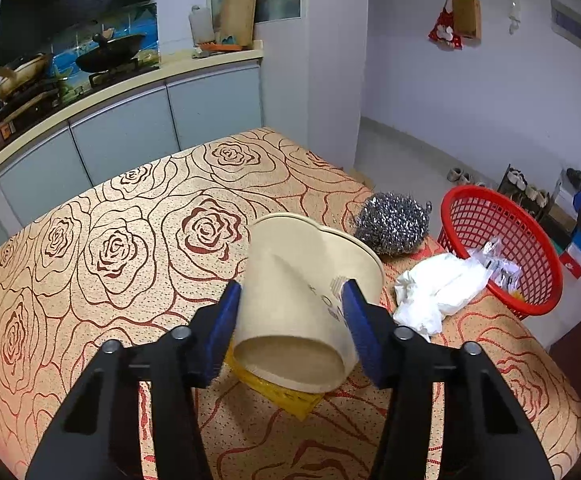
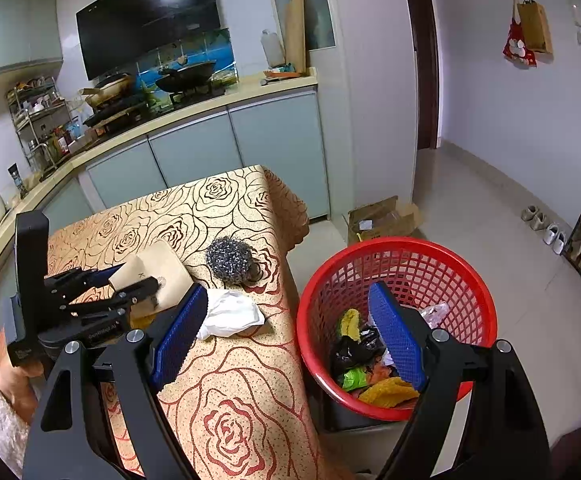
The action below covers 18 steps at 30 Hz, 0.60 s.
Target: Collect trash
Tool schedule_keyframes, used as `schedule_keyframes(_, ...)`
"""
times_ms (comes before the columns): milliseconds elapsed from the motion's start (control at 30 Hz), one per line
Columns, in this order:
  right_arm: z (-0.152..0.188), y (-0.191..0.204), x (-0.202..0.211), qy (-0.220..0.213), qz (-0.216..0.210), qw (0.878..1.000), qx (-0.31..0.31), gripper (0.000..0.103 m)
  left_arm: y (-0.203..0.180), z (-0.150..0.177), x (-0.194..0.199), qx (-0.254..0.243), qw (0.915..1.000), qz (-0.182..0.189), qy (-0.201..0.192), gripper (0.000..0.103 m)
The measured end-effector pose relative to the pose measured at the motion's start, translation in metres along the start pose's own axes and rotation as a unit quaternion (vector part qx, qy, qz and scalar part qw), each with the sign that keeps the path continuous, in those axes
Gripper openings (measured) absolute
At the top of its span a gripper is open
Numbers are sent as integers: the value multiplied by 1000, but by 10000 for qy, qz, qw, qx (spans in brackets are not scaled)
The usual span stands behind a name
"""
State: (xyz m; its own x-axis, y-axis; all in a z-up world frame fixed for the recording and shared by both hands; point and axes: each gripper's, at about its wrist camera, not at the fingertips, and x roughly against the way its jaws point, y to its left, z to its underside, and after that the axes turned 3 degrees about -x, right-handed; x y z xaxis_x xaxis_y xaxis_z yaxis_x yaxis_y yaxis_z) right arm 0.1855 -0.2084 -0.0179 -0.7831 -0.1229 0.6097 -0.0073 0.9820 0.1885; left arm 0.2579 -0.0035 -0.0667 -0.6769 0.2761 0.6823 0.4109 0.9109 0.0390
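Observation:
My left gripper [image 1: 290, 292] is shut on a crushed beige paper cup [image 1: 306, 284], held just above the rose-patterned table [image 1: 130, 240]; the cup also shows in the right wrist view [image 2: 158, 276]. A yellow wrapper [image 1: 290, 398] lies under the cup. A crumpled white tissue [image 1: 438, 288] and a steel wool ball [image 1: 392, 224] lie near the table's right edge. A red mesh basket [image 2: 470, 280] beside the table holds several pieces of trash. My right gripper [image 2: 290, 320] is open and empty, with one finger over the table and one over the basket.
A kitchen counter with a stove and woks [image 1: 106, 56] runs behind the table. A cardboard box [image 2: 382, 220] sits on the floor past the basket. Shoes [image 2: 550, 232] line the right wall.

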Motion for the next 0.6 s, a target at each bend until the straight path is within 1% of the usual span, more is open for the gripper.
schedule_keyframes(100, 1, 1, -1, 27, -44, 10000, -11, 80, 2, 0, 2, -9, 10000, -11, -16, 47)
schedule_keyframes(267, 5, 7, -10, 141, -111, 9998, 38, 80, 2, 4, 9, 8, 9999, -131, -102, 43)
schedule_keyframes(600, 15, 29, -36, 436, -264, 9981, 334, 80, 17, 11, 36, 184, 9989, -324, -283, 40)
